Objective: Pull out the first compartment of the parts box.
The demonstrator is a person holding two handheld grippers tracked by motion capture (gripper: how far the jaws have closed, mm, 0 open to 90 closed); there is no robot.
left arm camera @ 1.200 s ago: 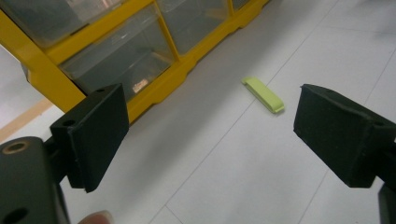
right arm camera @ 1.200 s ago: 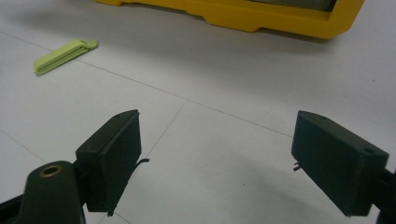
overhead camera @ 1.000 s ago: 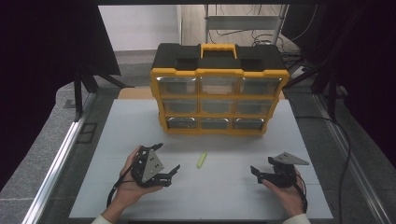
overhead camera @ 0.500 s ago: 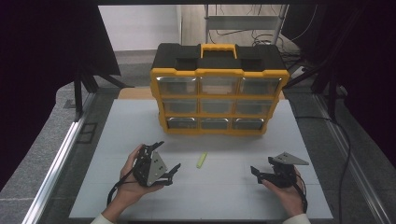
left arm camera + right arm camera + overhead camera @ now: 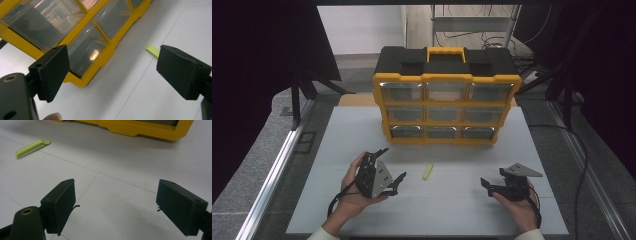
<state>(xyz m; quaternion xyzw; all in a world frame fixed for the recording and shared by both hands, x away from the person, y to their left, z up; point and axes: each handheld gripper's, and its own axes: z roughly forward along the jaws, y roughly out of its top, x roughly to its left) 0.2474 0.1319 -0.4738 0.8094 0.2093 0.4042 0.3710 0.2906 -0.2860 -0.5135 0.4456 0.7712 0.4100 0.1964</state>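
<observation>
Right now both grippers, left [image 5: 389, 170] and right [image 5: 493, 187], hover with fingers spread wide, the green clip [image 5: 427, 172] lying between them on the tabletop [image 5: 452, 210].

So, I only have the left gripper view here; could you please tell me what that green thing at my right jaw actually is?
Observer: It is a small light-green clip, lying flat on the white table; the right gripper view shows its whole length.
Operator: Thank you. Is anything touching it?
Observer: No. In the high view it lies apart, between the left hand-held gripper and the right hand-held gripper.
Operator: And is the right one open?
Observer: Yes, its jaws stand wide apart over bare table, holding nothing.
Operator: What is the yellow frame part of?
Observer: A yellow and black drawer organizer with a carry handle on top and nine clear drawers, all shut.
</observation>
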